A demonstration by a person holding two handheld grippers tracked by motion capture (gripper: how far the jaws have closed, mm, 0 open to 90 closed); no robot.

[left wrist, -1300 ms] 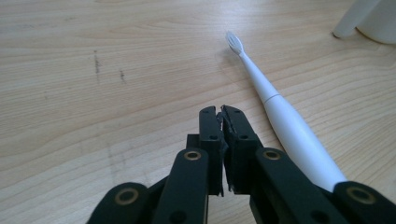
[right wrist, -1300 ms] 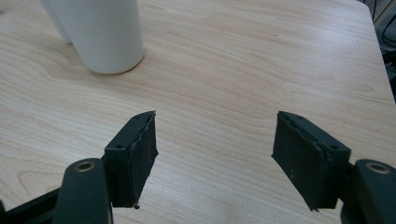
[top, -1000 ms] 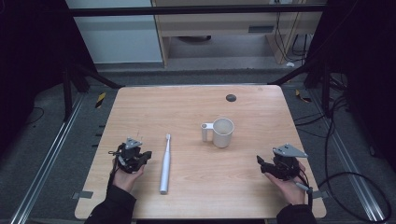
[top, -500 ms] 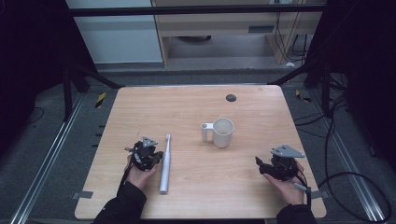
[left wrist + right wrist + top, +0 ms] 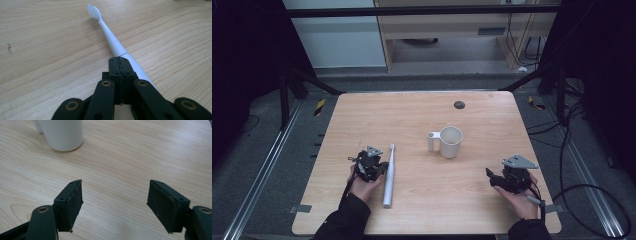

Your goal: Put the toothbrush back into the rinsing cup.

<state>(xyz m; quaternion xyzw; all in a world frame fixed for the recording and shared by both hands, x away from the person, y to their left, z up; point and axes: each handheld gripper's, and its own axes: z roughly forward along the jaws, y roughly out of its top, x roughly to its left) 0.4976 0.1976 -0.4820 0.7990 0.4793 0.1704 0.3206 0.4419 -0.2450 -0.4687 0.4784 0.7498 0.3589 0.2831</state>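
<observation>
We judge the toothbrush [image 5: 388,175] light, stiff, slippery: grasp its thick handle. Left tongs [image 5: 119,65] clenched empty beside it; right tongs [image 5: 113,202] released.

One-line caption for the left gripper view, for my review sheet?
Shut left tongs poised over the handle of a white electric toothbrush lying on the wooden table.

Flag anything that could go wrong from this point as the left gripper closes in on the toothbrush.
1. The left gripper has its jaws shut right beside the toothbrush; going forward like this, it would likely push or roll the round handle rather than grasp it.
2. A shove could send the toothbrush toward the near edge of the table.
3. The mug stands upright close ahead of the open right gripper; a careless reach might tip it.
</observation>
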